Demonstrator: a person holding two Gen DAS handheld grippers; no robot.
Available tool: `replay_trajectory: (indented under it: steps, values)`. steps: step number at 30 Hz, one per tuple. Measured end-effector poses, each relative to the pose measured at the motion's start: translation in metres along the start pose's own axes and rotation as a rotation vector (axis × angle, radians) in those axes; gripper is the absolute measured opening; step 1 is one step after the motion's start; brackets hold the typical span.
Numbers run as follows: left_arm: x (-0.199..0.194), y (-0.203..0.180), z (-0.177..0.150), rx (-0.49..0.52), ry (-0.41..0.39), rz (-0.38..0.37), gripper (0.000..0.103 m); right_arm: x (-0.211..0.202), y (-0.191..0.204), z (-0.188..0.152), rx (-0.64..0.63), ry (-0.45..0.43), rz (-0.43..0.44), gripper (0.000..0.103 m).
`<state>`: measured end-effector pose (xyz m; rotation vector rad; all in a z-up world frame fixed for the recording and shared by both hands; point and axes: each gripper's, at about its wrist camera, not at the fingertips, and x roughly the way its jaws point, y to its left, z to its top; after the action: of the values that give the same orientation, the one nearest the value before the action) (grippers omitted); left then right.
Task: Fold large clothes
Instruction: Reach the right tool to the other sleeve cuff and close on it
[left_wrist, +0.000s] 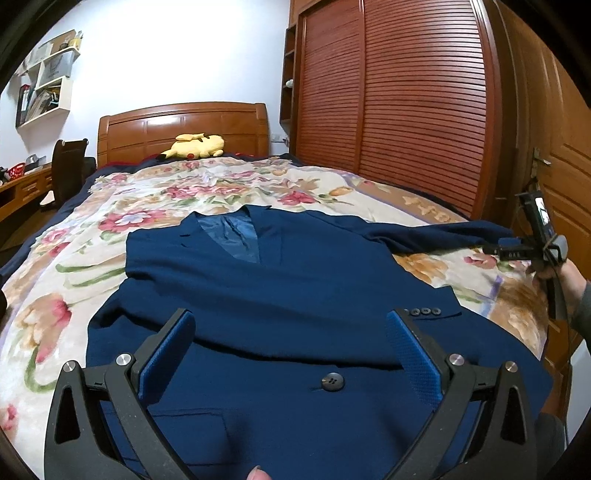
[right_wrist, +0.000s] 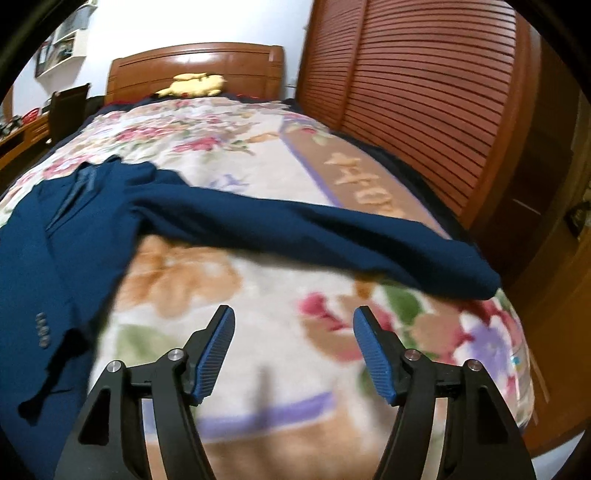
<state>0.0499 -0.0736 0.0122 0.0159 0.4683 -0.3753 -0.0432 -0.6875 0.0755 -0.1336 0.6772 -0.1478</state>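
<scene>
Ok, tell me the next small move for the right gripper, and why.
Probably ease the right gripper forward to the sleeve near its cuff and close on it. Its jaws are open and empty over the blanket, and that sleeve lies stretched out sideways from the jacket, not yet folded in.

Both cameras look from the foot of the bed (left_wrist: 92, 206) toward the headboard (left_wrist: 183, 127) at 12 o'clock, tilted down. The left view sits close over the jacket (left_wrist: 295, 295); the right view, further toward 3 o'clock, shares its outstretched sleeve (right_wrist: 332, 236) and the blanket.
</scene>
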Motion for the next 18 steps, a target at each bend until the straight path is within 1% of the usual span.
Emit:
replay_trajectory:
  steps: [3,8,12,15,18]
  values:
    - [0.005,-0.001,-0.001,-0.003,0.010,-0.009,0.103,0.014,-0.014,0.005,0.018,0.019,-0.039,0.080]
    - [0.008,-0.004,-0.002,0.004,0.019,-0.012,0.103,0.036,-0.044,0.017,0.087,0.032,-0.101,0.080]
    - [0.012,-0.010,-0.005,0.022,0.031,-0.003,0.103,0.051,-0.075,0.028,0.207,0.043,-0.133,0.080]
    - [0.016,-0.012,-0.007,0.034,0.044,0.005,0.103,0.059,-0.087,0.037,0.263,0.055,-0.158,0.080]
    - [0.017,-0.013,-0.007,0.036,0.048,0.007,0.103,0.065,-0.090,0.046,0.267,0.064,-0.189,0.080]
